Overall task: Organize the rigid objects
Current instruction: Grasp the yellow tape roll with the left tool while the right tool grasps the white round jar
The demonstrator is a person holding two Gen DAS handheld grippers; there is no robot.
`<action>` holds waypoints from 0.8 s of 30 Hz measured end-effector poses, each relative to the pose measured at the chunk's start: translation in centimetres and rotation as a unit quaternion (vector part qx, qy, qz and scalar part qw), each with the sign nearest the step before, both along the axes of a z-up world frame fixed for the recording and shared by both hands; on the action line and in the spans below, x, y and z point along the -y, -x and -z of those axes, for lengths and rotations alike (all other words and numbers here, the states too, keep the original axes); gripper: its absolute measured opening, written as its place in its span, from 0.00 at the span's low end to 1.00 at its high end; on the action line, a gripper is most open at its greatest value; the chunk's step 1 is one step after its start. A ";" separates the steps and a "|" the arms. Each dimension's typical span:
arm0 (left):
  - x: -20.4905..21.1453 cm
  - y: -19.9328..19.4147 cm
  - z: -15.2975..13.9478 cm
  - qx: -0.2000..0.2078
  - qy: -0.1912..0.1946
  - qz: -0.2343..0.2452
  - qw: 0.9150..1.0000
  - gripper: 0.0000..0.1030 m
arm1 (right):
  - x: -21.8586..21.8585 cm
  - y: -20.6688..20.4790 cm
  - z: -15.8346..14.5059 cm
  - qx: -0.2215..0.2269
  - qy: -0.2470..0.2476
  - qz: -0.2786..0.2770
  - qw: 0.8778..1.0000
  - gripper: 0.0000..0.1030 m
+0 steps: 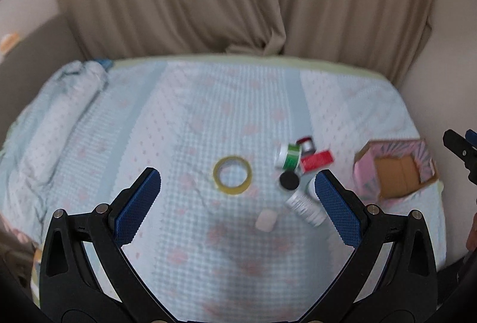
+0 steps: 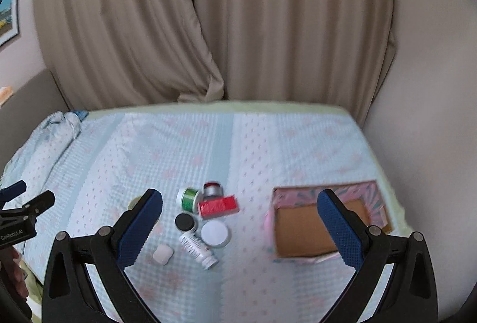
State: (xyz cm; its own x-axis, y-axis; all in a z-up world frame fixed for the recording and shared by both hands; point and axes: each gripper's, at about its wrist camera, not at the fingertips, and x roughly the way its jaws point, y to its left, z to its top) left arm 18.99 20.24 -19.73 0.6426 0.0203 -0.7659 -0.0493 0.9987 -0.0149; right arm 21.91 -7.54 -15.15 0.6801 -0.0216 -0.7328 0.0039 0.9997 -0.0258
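Both grippers — the left gripper [image 1: 238, 182] and right gripper [image 2: 240, 203] — hover with jaws spread wide, empty, over a bed [image 2: 268, 144] in dimpled pale-blue fabric. A cluster of small jars [image 2: 205, 212] lies mid-bed beside a yellow tape ring [image 1: 232, 177]; a pink cardboard box [image 2: 301, 233] sits open to the right.

Below my claws a bed [image 2: 268, 144] in pale blue quilted cover carries a yellow tape ring [image 1: 232, 176], a small white case [image 2: 162, 254], a cluster of jars and bottles [image 2: 202, 218], a red box [image 2: 219, 206], and an open pink cardboard box [image 2: 301, 233] on its right side
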 end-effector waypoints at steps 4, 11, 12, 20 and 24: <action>-2.5 -3.4 5.3 -0.044 0.001 0.030 0.999 0.99 | -2.1 -2.2 4.7 -0.041 -0.015 0.023 0.999 1.00; -3.8 -9.2 15.5 -0.125 0.005 0.067 0.990 0.99 | -3.9 -6.2 12.8 -0.114 -0.016 0.070 0.991 1.00; -3.7 -10.0 17.1 -0.138 0.008 0.071 0.988 0.99 | -4.0 -6.8 14.1 -0.125 -0.013 0.075 0.989 1.00; -2.3 -14.7 26.3 -0.211 0.009 0.076 0.974 0.99 | -3.2 -11.0 23.0 -0.223 -0.001 0.111 0.968 1.00; -2.0 -16.7 29.6 -0.229 0.014 0.074 0.970 0.99 | -2.6 -12.9 27.5 -0.280 0.001 0.127 0.951 1.00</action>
